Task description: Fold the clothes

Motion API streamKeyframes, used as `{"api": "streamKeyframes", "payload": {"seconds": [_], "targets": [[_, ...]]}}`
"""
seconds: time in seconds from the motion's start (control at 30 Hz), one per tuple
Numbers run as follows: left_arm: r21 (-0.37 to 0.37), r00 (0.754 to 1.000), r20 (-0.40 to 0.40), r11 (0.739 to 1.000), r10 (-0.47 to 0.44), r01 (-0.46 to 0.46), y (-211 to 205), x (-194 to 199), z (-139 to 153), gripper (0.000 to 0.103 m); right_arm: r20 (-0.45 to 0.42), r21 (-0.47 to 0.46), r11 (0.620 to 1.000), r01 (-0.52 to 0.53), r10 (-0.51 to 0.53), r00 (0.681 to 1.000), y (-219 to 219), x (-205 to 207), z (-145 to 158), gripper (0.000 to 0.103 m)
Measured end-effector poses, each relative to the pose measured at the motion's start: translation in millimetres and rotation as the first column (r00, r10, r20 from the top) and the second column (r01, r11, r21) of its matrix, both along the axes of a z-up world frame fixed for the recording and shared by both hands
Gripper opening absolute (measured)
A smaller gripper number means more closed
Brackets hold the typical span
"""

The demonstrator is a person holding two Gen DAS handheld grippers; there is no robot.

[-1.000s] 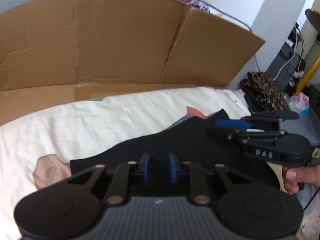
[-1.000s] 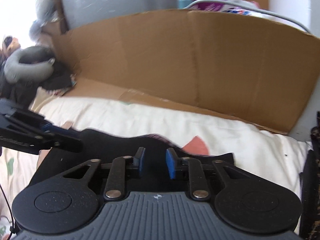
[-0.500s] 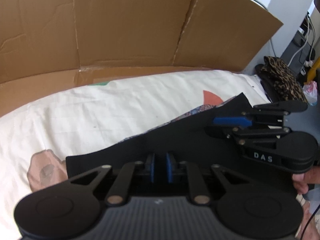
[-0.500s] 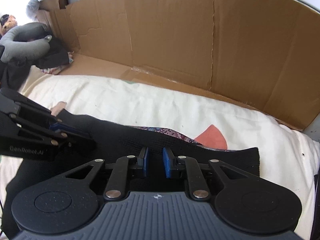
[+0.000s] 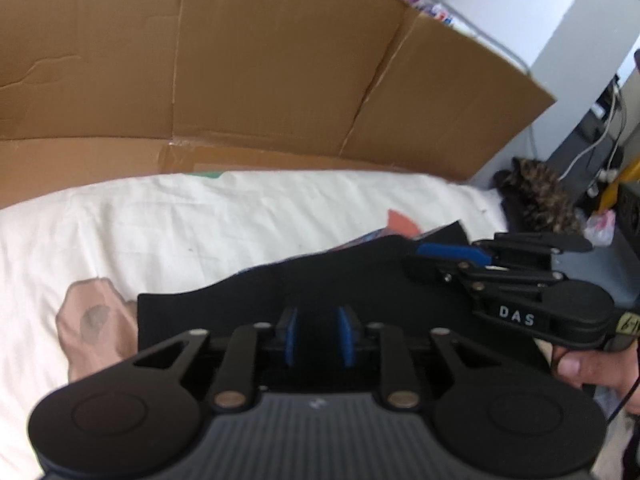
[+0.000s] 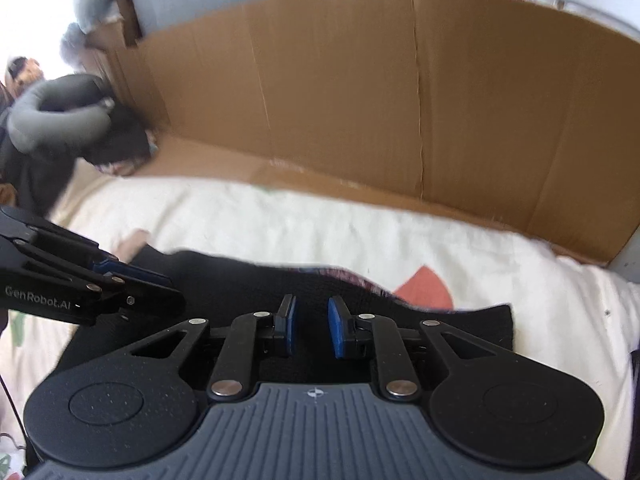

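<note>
Left wrist view: looks down along the left gripper toward the cardboard wall, which stands bent along the far side of a white bedsheet. Shows the black garment spread flat on the sheet, on the near side, well apart from the cardboard wall, with its wavy far edge turned to that wall. Blue pads standing a narrow gap apart, jaws just having been opening; dark cloth seen through the gap, lying under the pads, not pinched as far as can be seen. Further along the cardboard wall, toward its right end, the right gripper reaching in sideways over the same garment, held by a hand at the frame edge. Between garment and wall, a red printed patch on the sheet. Past the right end of the wall, a leopard-print cloth.

Right wrist view: same garment under the right gripper, again on the near side from the cardboard wall. Pads also a narrow gap apart, black cloth visible between them, with no clear pinch. At the left end of the wall, a grey neck pillow, somewhat blurred.
</note>
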State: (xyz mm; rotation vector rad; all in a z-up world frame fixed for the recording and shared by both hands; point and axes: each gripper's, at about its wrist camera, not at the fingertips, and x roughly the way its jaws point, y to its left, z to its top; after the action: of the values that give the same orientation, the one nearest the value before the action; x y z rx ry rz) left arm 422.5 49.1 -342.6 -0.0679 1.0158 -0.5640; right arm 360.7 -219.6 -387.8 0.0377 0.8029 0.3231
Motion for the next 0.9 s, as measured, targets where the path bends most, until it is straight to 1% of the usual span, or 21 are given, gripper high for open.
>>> {"api": "streamKeyframes", "payload": {"seconds": [0.13, 0.23, 0.33, 0.37, 0.47, 0.53, 0.63, 0.8, 0.9], "targets": [[-0.022, 0.999, 0.021, 0.999, -0.036, 0.037, 0, -10, 14, 0.029, 0.035, 0.028, 0.999, -0.027, 0.026, 0.999, -4, -15, 19, 0.023], [-0.017, 0.997, 0.030, 0.997, -0.073, 0.074, -4, -21, 17, 0.031, 0.030, 0.030, 0.998, -0.051, 0.050, 0.998, -4, -30, 21, 0.023], [0.004, 0.991, 0.028, 0.991, -0.130, 0.130, -12, -37, 11, 0.031, 0.016, 0.004, 0.997, -0.074, 0.074, 0.997, -2, -48, 16, 0.023], [0.011, 0.989, 0.020, 0.989, -0.148, 0.148, -14, -41, 6, 0.033, 0.010, -0.003, 0.997, -0.078, 0.078, 0.997, -2, -53, 14, 0.023], [0.046, 0.983, -0.015, 0.982, -0.181, 0.181, -19, -49, -12, 0.033, -0.018, -0.001, 0.998, -0.064, 0.064, 0.998, -5, -70, 5, 0.023], [0.084, 0.982, -0.032, 0.978, -0.188, 0.190, -19, -51, -22, 0.033, -0.033, -0.026, 0.997, -0.076, 0.075, 0.997, -6, -80, -2, 0.023], [0.101, 0.981, -0.039, 0.976, -0.188, 0.191, -14, -52, -30, 0.033, -0.058, -0.042, 0.996, -0.080, 0.077, 0.995, -13, -94, -11, 0.023], [0.121, 0.982, -0.037, 0.975, -0.184, 0.188, -2, -54, -32, 0.033, -0.081, -0.065, 0.995, -0.071, 0.066, 0.995, -30, -119, -19, 0.023], [0.138, 0.984, -0.052, 0.975, -0.170, 0.175, 4, -55, -32, 0.033, -0.096, -0.077, 0.995, -0.064, 0.057, 0.994, -42, -130, -19, 0.023]]}}
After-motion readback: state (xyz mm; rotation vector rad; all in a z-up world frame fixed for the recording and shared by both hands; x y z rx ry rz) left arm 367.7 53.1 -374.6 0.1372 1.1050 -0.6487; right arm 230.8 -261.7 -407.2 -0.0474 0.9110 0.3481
